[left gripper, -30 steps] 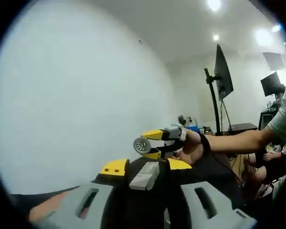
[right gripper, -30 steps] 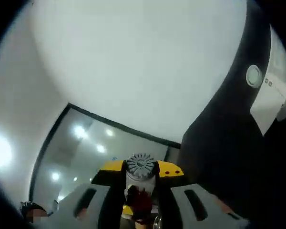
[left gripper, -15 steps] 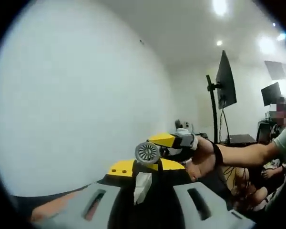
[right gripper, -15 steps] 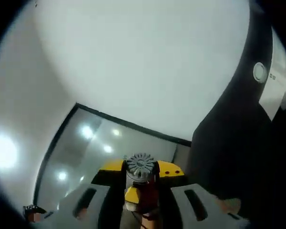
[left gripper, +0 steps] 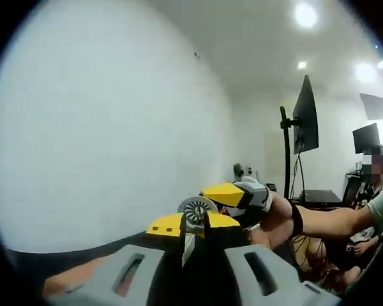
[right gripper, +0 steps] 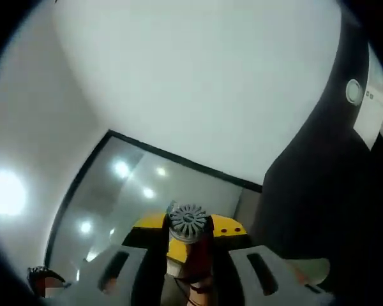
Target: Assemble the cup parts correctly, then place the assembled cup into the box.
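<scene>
Matt grey plastic on the left gripper (left gripper: pixel 193 224), glossy yellow plastic at its tips. Ridged grey plastic (finely ribbed) on the round cup part (right gripper: pixel 188 221) in the right gripper (right gripper: pixel 188 228). Matt painted wall (left gripper: pixel 108 127) at nine o'clock; glossy glass pane (right gripper: pixel 147 191).

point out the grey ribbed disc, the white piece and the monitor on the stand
grey ribbed disc (left gripper: pixel 196 211), left gripper view, its ribbed round face
white piece (left gripper: pixel 187 245), left gripper view, its narrow lower end
monitor (left gripper: pixel 306 115), left gripper view, its dark back panel
</scene>
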Tool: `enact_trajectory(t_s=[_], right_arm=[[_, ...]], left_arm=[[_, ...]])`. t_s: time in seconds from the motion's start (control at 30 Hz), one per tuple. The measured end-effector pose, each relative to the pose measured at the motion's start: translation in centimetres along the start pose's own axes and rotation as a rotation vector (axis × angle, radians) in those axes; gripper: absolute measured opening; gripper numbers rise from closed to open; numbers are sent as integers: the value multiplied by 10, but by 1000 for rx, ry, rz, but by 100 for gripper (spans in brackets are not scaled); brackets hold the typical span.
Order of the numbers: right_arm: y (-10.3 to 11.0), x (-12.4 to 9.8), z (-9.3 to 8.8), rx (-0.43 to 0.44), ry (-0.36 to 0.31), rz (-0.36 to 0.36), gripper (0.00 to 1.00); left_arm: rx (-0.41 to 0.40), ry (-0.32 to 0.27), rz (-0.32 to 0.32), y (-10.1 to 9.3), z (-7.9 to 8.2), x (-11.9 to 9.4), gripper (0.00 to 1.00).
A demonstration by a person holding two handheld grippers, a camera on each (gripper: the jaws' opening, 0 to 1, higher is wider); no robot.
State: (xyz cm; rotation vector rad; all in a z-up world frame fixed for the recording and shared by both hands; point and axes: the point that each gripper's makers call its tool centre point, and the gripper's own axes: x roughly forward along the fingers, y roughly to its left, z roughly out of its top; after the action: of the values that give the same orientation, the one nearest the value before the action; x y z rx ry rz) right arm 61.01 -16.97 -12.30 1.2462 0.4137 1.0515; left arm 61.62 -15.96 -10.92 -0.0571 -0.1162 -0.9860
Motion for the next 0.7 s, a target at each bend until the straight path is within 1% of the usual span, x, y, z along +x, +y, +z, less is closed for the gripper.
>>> enact_trajectory(t_s=[0.07, 0.17, 0.33, 0.53, 0.7], right_arm=[[2, 0, -4, -5, 4, 4, 21], [4, 2, -10, -16, 9, 2, 21], [7, 5, -18, -18, 20, 8, 21], [7, 6, -23, -7, 20, 18, 21], [4, 7, -24, 12, 17, 26, 21]], left_arm=[[-4, -3, -1, 0, 1, 0, 8], [-2, -11, -5, -3, 2, -1, 8], [1, -7, -3, -5, 1, -2, 7], [-12, -17, -4, -3, 3, -3, 6], [0, -16, -2, -7, -1, -5, 3]])
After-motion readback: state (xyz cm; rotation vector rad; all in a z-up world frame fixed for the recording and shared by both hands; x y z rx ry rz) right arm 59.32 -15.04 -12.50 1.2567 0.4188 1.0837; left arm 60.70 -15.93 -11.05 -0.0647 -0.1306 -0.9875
